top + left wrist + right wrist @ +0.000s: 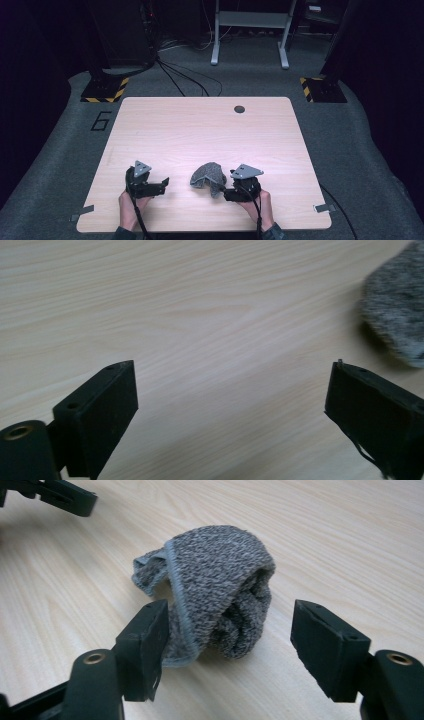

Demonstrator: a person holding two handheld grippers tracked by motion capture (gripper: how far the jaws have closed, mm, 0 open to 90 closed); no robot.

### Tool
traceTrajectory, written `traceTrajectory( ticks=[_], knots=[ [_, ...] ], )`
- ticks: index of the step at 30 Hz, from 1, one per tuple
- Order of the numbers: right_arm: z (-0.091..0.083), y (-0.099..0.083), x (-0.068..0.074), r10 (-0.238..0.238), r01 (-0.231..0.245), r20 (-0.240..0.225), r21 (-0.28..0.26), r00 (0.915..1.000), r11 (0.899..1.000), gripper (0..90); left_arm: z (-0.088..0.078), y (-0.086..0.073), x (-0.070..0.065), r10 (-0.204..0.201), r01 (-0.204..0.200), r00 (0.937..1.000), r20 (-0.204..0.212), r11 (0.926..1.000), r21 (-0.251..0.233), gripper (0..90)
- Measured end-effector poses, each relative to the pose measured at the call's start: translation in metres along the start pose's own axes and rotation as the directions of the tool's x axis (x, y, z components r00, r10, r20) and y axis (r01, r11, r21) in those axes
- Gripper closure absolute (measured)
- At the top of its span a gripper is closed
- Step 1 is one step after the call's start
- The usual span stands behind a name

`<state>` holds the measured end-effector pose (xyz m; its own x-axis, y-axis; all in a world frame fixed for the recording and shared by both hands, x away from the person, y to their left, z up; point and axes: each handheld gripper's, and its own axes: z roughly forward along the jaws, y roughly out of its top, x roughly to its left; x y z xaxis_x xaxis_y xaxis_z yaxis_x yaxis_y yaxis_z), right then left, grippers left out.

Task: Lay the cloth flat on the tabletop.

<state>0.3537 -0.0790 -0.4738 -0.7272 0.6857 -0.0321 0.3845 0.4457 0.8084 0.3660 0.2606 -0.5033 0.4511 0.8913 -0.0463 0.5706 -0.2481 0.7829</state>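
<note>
A grey knitted cloth lies bunched in a heap on the light wooden table, near its front edge. In the right gripper view the cloth sits just ahead of and partly between the jaws of my right gripper. The jaws stand apart; the left one brushes the cloth's hem and the right one is clear of it. In the high view the right gripper points left at the cloth. My left gripper is open over bare wood, with the cloth off to its right.
A dark round hole sits near the table's far edge. Beyond the table are grey carpet, loose cables, two stands on yellow-and-black bases, and a white desk frame. The left gripper's jaw crosses the top left of the right gripper view.
</note>
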Motion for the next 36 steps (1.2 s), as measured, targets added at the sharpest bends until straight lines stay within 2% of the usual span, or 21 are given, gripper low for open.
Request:
traceTrajectory(
  ticks=[2,4,8,12,14,21,24,28,30,32,36],
  knots=[
    [0.0,-0.001,0.003,-0.007,0.007,-0.004,0.001,1.0,1.0,33.2,0.004,0.004,-0.01,0.029,-0.03,0.9981,0.055,0.9994,0.019,8.1],
    [-0.001,-0.002,0.008,-0.001,0.001,-0.003,0.002,1.0,1.0,35.7,0.008,0.006,-0.019,0.055,-0.057,0.995,0.083,0.9982,0.02,8.8],
    [0.002,-0.003,0.012,-0.012,0.012,0.01,0.016,0.9999,1.0,39.8,0.017,0.011,-0.032,0.073,-0.077,0.987,0.143,0.9969,0.019,12.3],
    [0.006,-0.005,0.013,-0.007,0.007,0.009,0.031,0.9999,0.999,44.1,0.026,0.016,-0.042,0.099,-0.104,0.9814,0.164,0.9945,0.018,14.7],
    [0.008,-0.005,0.014,-0.011,0.011,0.014,0.039,0.9998,0.999,45.3,0.029,0.019,-0.046,0.099,-0.105,0.977,0.189,0.9943,0.019,14.8],
    [0.012,-0.006,0.015,-0.02,0.019,0.021,0.048,0.9996,0.999,50.1,0.04,0.023,-0.059,0.138,-0.146,0.9695,0.202,0.9889,0.025,15.5],
    [0.015,-0.006,0.014,-0.016,0.015,0.026,0.057,0.9995,0.998,53.1,0.042,0.024,-0.062,0.149,-0.159,0.9658,0.212,0.9869,0.029,19.3],
    [0.017,-0.007,0.014,-0.027,0.026,0.025,0.071,0.9993,0.997,60.0,0.046,0.024,-0.066,0.165,-0.178,0.9616,0.219,0.9833,0.039,29.6],
    [0.018,-0.008,0.014,-0.03,0.028,0.029,0.078,0.9991,0.997,64.5,0.048,0.024,-0.068,0.175,-0.187,0.9643,0.199,0.9813,0.046,35.2],
    [0.018,-0.009,0.014,-0.041,0.038,0.031,0.08,0.9987,0.996,70.2,0.049,0.024,-0.07,0.18,-0.193,0.9644,0.194,0.98,0.05,44.2],
    [0.016,-0.01,0.012,-0.026,0.024,0.032,0.074,0.9991,0.997,78.1,0.051,0.024,-0.073,0.185,-0.198,0.9649,0.186,0.9786,0.055,68.2]
  ],
)
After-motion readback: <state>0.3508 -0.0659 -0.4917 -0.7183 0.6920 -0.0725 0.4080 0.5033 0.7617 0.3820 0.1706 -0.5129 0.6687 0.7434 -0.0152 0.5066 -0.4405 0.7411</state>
